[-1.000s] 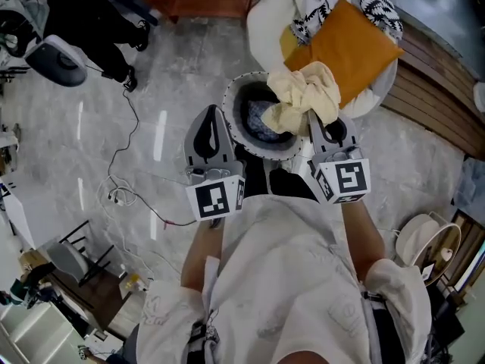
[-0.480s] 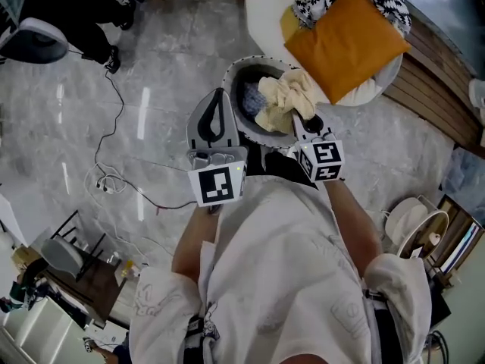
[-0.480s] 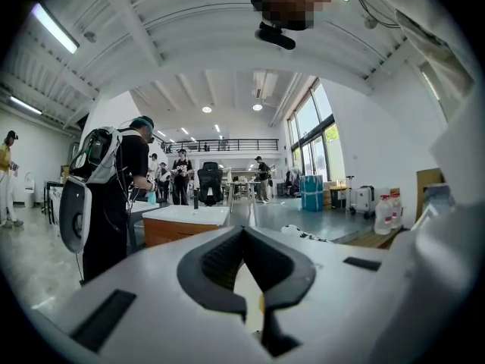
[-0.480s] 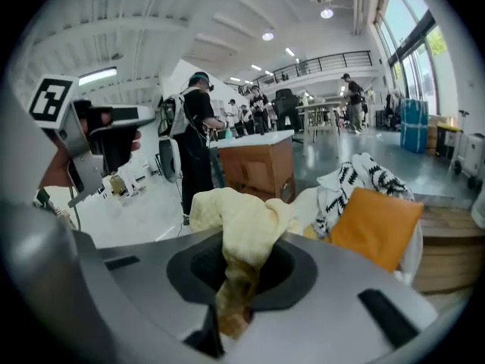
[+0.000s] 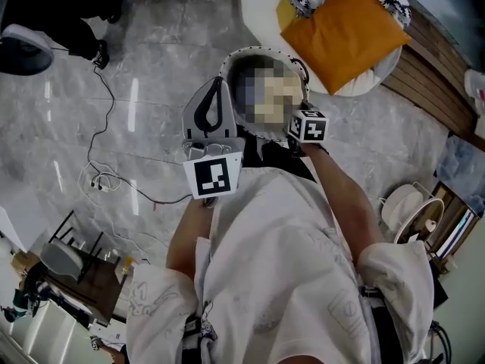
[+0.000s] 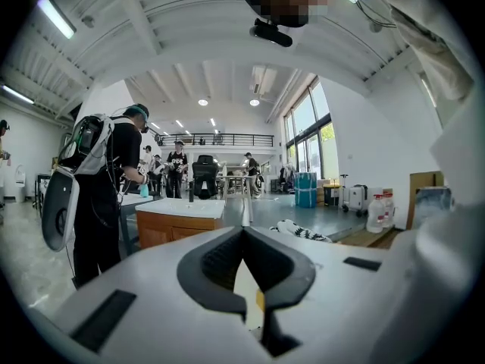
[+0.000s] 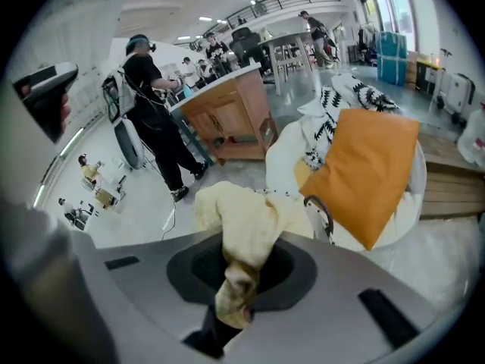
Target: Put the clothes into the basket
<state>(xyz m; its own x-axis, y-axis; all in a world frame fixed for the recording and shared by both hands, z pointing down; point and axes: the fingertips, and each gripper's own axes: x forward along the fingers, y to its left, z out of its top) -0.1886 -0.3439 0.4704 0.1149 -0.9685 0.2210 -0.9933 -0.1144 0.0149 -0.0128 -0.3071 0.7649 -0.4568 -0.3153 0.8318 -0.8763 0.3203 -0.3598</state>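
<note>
With my right gripper (image 7: 241, 260) pinched narrow on the cream cloth (image 7: 241, 214) over the basket (image 5: 258, 51) at upper centre, I should lower well inside the rim before releasing, my left gripper (image 6: 242, 237) closed and empty.

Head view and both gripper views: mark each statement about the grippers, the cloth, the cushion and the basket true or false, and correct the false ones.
1. The right gripper is clamped on a pale yellow cloth. True.
2. The left gripper holds a garment too. False: its jaws are together with nothing between them.
3. The orange cushion lies in the basket. False: it lies on the white beanbag.
4. The basket stands right beside the white beanbag. True.
</note>
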